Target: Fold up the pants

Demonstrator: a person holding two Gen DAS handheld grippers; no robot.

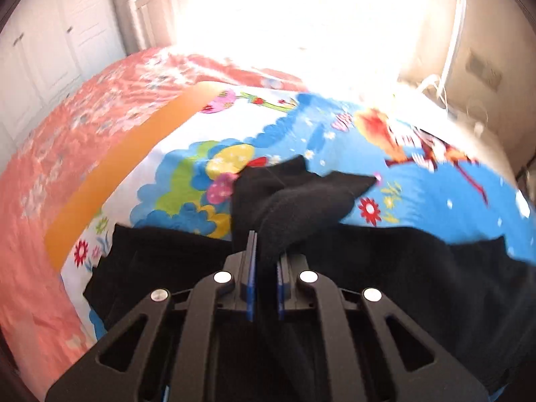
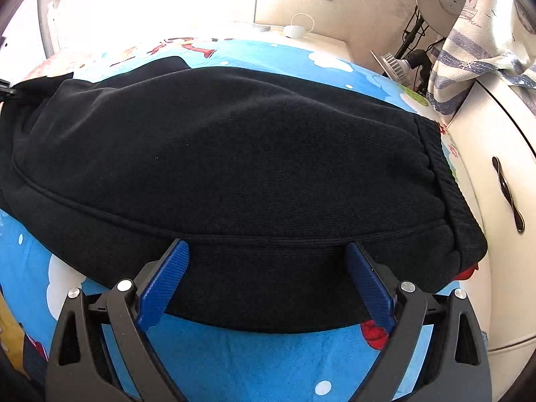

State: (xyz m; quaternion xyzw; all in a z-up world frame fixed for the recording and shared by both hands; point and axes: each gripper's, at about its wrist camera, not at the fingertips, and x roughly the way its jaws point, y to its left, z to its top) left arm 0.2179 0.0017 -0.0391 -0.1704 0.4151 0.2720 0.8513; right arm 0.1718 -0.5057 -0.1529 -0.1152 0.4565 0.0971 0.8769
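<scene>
Cartoon-print blue bedsheet carries black knit pants; left gripper clamps a raised fold, right gripper spread at near edge.

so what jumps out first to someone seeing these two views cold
The black pants fill the middle of the right wrist view, lying on a bright cartoon-print sheet of blue, white and orange. In the left wrist view, the left hand-held gripper is shut on a bunched fold of the pants, while the right hand-held gripper stands wide open at their near edge. Glaring window light washes out the far side.
</scene>
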